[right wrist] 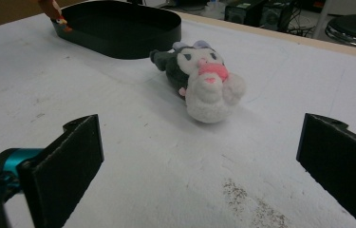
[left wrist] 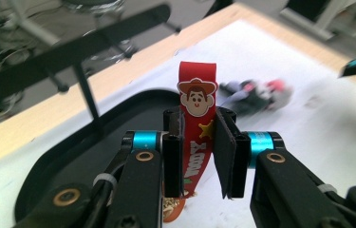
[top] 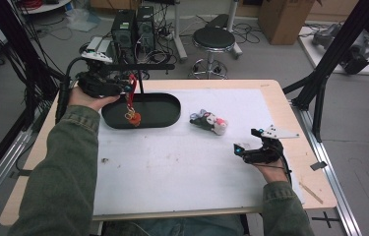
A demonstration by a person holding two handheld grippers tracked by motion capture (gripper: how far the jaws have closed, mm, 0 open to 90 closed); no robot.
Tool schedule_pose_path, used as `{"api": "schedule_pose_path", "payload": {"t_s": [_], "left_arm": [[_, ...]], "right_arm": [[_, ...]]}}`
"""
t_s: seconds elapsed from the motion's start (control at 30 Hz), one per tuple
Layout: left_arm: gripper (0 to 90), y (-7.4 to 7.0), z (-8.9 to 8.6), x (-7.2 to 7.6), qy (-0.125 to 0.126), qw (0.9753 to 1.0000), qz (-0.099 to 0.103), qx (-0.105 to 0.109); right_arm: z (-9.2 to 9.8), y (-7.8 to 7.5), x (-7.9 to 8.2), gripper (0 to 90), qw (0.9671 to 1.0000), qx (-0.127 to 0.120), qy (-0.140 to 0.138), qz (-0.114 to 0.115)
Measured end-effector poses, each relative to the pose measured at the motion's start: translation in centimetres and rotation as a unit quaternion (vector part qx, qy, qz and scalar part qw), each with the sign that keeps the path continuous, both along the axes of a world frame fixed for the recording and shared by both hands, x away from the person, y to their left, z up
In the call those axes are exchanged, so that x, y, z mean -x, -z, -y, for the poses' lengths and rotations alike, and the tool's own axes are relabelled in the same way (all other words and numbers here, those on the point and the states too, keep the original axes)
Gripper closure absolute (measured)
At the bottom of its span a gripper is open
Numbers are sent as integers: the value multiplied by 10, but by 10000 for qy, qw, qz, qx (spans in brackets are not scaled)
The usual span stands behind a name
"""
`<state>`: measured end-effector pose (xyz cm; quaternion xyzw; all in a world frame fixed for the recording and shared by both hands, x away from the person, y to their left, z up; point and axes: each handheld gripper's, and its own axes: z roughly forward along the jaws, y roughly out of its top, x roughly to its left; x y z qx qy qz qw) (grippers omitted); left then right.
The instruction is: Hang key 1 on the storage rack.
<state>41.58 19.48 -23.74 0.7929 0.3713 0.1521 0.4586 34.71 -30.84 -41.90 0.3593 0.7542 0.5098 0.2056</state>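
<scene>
L gripper jaws clamp red strap – R gripper jaws wide, empty.

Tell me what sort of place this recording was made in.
Most likely a lab or workshop, not a home: computer towers with loose cables stand on the floor behind the table, a black frame of metal struts flanks it, and a round stool and cardboard box stand nearby.

From my remote seat, the one piece of lettering I can read is on the red strap clamped between the left gripper pads: white capitals running down it spell "WOODY", set below a yellow star and a cartoon cowboy face. I can read nothing else anywhere.
</scene>
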Motion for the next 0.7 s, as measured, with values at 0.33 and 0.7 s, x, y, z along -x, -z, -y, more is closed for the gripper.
{"api": "schedule_pose_path", "payload": {"t_s": [0.33,0.7], "left_arm": [[744,-29,-7,-13,-163,9996,241,-56],[744,-45,-24,-37,-638,9977,204,109]], "right_arm": [[0,-1,1,5,10000,10,-18,65],[1,-1,1,5,10000,-35,-25,45]]}}
